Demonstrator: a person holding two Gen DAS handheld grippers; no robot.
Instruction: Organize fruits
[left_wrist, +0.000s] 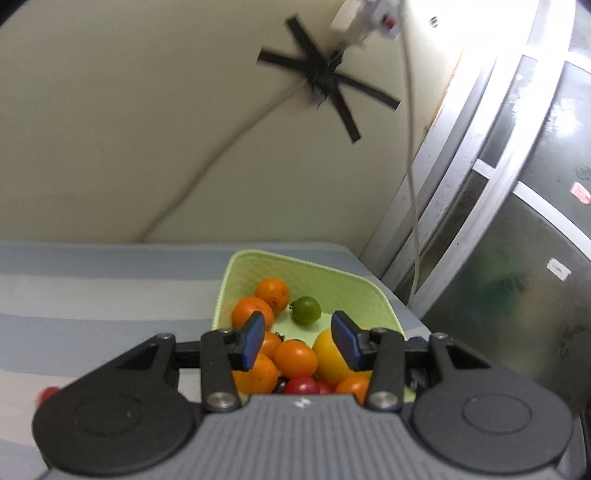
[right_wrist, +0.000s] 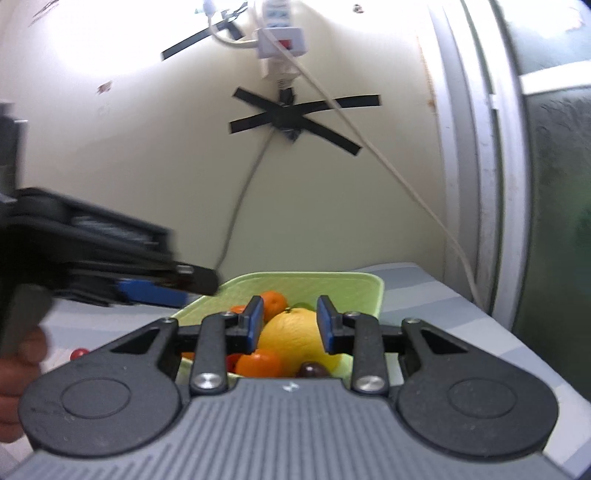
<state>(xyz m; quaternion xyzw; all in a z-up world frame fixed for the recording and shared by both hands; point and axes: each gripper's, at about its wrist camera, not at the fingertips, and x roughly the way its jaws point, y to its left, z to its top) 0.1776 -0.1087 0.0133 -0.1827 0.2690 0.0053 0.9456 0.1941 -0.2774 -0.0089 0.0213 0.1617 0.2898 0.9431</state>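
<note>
A light green basket (left_wrist: 343, 286) on the striped table holds several oranges (left_wrist: 272, 291), a green lime (left_wrist: 306, 309), a big yellow fruit (left_wrist: 327, 356) and red tomatoes (left_wrist: 301, 386). My left gripper (left_wrist: 299, 341) hovers open and empty above the basket's near side. In the right wrist view the same basket (right_wrist: 347, 290) shows the yellow fruit (right_wrist: 293, 338), oranges (right_wrist: 258, 363) and a dark fruit (right_wrist: 313, 369). My right gripper (right_wrist: 290, 325) is open, its blue pads either side of the yellow fruit, above it. The left gripper body (right_wrist: 110, 258) reaches in from the left.
A small red fruit (left_wrist: 47, 394) lies on the table left of the basket; it also shows in the right wrist view (right_wrist: 78, 353). A cream wall with black tape (right_wrist: 295, 114) and a cable stands behind. A window frame (left_wrist: 461, 206) bounds the right side.
</note>
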